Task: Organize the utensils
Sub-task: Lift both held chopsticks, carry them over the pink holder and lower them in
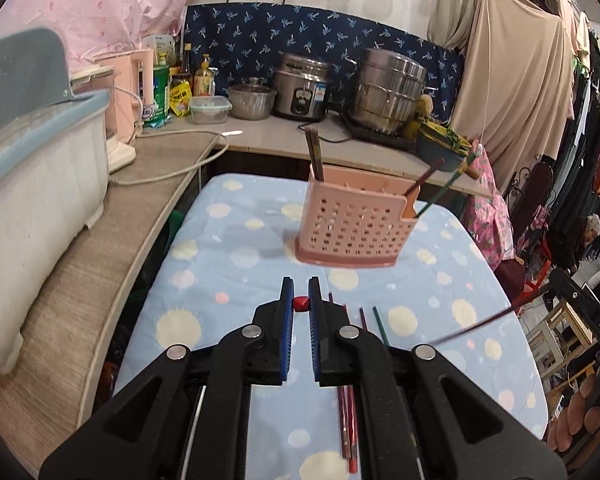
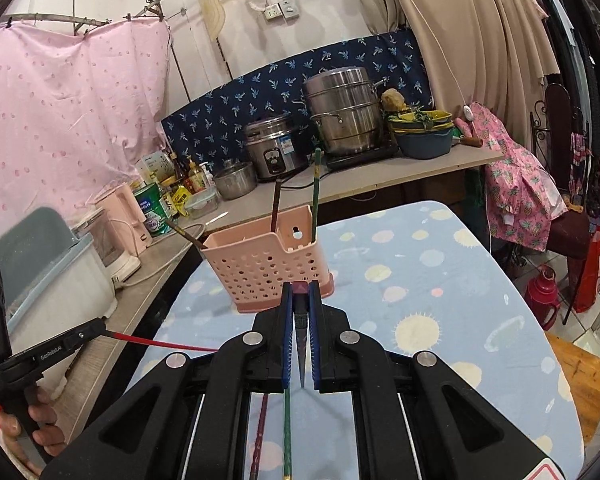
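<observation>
Left claw (image 1: 301, 304) clenched on red chopstick (image 1: 301, 303) | right claw (image 2: 300, 292) clenched on purple chopstick (image 2: 299, 289) | pink holder (image 1: 350, 222) ahead

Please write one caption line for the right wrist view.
Right claw shut on a dark chopstick before the pink holder.

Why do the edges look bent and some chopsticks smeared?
Left wrist view: fisheye lens bows the counter and darkens the corners; the dark chopstick at right is motion-blurred. Right wrist view: same curving; the pink holder stays sharp, while the red chopstick is slightly smeared.
</observation>
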